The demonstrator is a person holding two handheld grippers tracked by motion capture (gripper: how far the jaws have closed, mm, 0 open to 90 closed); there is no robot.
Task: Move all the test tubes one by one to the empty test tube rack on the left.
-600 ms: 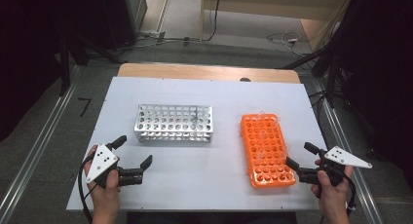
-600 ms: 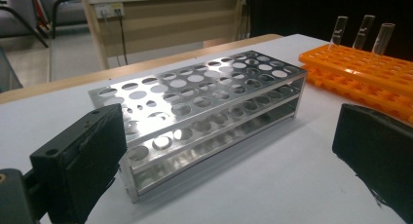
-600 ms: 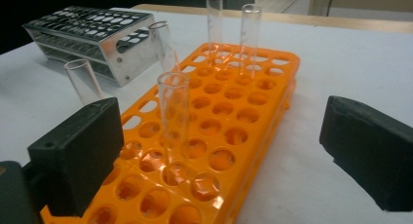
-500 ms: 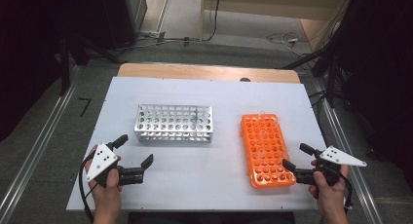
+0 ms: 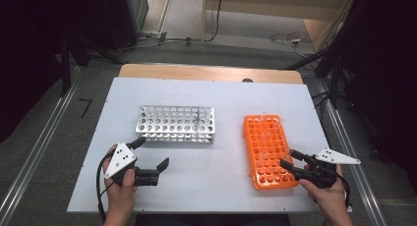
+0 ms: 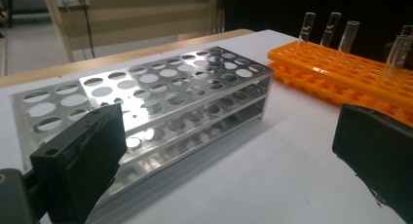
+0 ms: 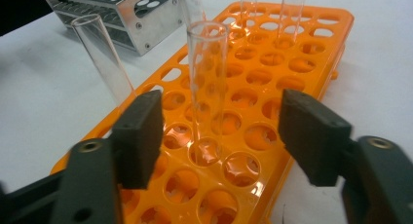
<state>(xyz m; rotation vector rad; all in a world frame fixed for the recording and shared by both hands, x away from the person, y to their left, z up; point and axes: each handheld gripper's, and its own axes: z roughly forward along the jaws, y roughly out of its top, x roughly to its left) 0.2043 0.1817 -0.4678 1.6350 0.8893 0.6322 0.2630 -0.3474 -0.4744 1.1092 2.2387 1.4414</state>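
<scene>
Since the earlier frames the right gripper (image 5: 290,158) has slid in from the bench's right edge over the near end of the orange rack (image 5: 265,150), while the left gripper (image 5: 152,154) has kept its place. In the right gripper view its jaws stand partly open on either side of a clear glass tube (image 7: 208,83) that stands upright in a hole near the rack's near end; the pads are apart from the glass on both sides, so nothing is gripped. The step in hand looks like the reach for this tube. The next move, as I judge it, calls for closing the jaws squarely on the glass and lifting straight up, keeping clear of the tilted tube (image 7: 103,58) just beside it. The left gripper hovers wide open and empty over the bench, just in front of the metal rack (image 5: 176,124), whose holes look empty and may be where the tube goes.
</scene>
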